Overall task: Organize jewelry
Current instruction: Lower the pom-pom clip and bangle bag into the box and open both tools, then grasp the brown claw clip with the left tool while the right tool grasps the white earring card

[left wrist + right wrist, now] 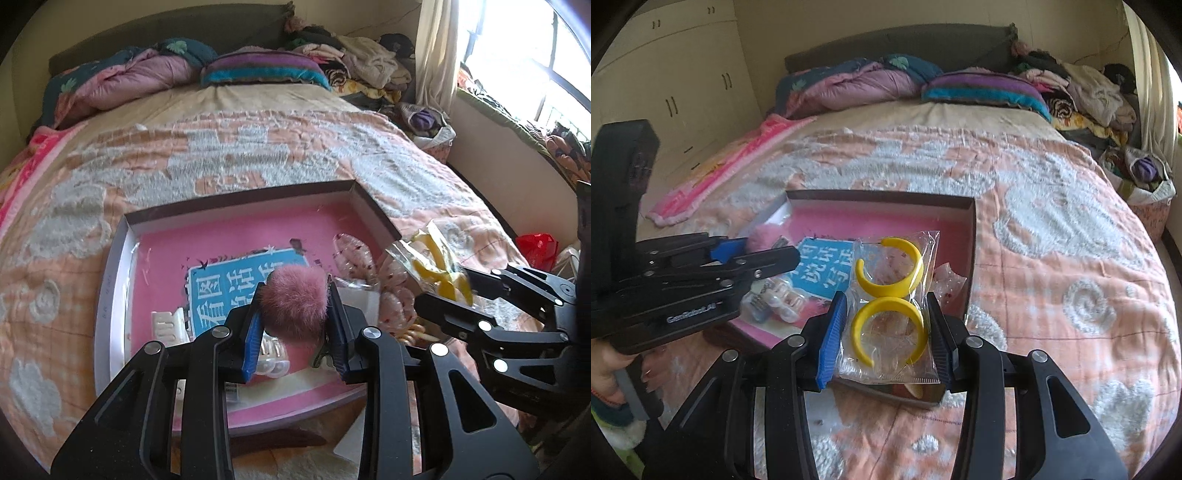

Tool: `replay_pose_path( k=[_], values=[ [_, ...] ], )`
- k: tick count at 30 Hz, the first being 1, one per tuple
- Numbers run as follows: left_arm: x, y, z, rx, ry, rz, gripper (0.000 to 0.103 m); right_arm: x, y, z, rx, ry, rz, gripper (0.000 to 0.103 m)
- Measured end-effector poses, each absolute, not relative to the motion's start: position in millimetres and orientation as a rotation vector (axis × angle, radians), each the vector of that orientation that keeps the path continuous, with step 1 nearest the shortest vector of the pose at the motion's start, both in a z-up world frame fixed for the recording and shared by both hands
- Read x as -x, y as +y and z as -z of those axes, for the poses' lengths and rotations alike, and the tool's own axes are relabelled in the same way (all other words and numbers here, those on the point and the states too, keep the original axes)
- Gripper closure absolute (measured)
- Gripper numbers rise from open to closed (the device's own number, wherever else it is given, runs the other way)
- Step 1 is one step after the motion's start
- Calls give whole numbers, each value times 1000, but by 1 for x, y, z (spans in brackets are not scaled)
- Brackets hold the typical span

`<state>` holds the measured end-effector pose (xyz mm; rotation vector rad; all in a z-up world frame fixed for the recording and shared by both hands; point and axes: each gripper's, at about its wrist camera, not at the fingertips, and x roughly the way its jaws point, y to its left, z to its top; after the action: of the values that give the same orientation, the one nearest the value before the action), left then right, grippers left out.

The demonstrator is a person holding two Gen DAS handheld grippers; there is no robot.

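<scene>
A shallow box (110,280) with a pink floor lies on the bed; it also shows in the right wrist view (971,236). My left gripper (293,314) is shut on a pink fluffy pompom hair clip (293,297) above the box; the gripper shows from the side in the right wrist view (764,254). My right gripper (886,328) is shut on a clear bag of yellow hoop earrings (888,295), held over the box's near right corner; the bag shows in the left wrist view (439,266). In the box lie a white claw clip (168,325), clear clips (786,299) and a bagged patterned piece (352,254).
A blue printed card (221,291) lies on the box floor. The bed has a peach and white quilt (1052,229). Folded blankets and clothes (1082,88) pile at the headboard. A red bag (537,245) sits right of the bed, under the window. Wardrobes (679,74) stand left.
</scene>
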<state>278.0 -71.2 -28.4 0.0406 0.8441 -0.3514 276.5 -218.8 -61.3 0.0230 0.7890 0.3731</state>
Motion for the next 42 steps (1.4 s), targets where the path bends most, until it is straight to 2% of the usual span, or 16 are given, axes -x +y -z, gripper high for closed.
replay_pose_path(
  k=[2, 6, 8, 12, 15, 17, 20, 24, 27, 36, 37, 39, 42],
  values=[
    [-279, -69, 31, -39, 851, 348, 80, -279, -218, 63, -28, 789, -371, 55],
    [-279, -66, 32, -37, 850, 343, 78, -274, -219, 54, -32, 751, -360, 29],
    [-277, -65, 30, -35, 844, 339, 73, -268, -220, 46, -31, 729, -363, 26],
    [-271, -62, 24, -40, 831, 334, 54, -252, -223, 33, -41, 698, -367, 17],
    [-265, -58, 20, -45, 817, 322, 45, -239, -224, 27, -54, 689, -374, 15],
    [-258, -53, 16, -47, 807, 311, 42, -230, -223, 26, -55, 691, -381, 14],
    [-248, -40, 13, -35, 797, 285, 31, -218, -220, 31, -55, 711, -395, 13],
    [-234, -12, 16, -4, 808, 237, 30, -207, -206, 49, -34, 768, -431, 12],
    [-225, 9, 23, 15, 826, 208, 25, -204, -189, 72, 19, 823, -471, 10],
    [-209, 48, 67, 99, 941, 222, 23, -213, -143, 136, 187, 926, -494, 8],
    [-209, 47, 73, 98, 950, 234, 23, -212, -140, 139, 203, 917, -489, 9],
    [-211, 44, 81, 98, 965, 253, 23, -209, -140, 141, 209, 914, -491, 28],
    [-217, 38, 90, 116, 965, 292, 23, -206, -148, 136, 168, 927, -505, 35]
  ],
)
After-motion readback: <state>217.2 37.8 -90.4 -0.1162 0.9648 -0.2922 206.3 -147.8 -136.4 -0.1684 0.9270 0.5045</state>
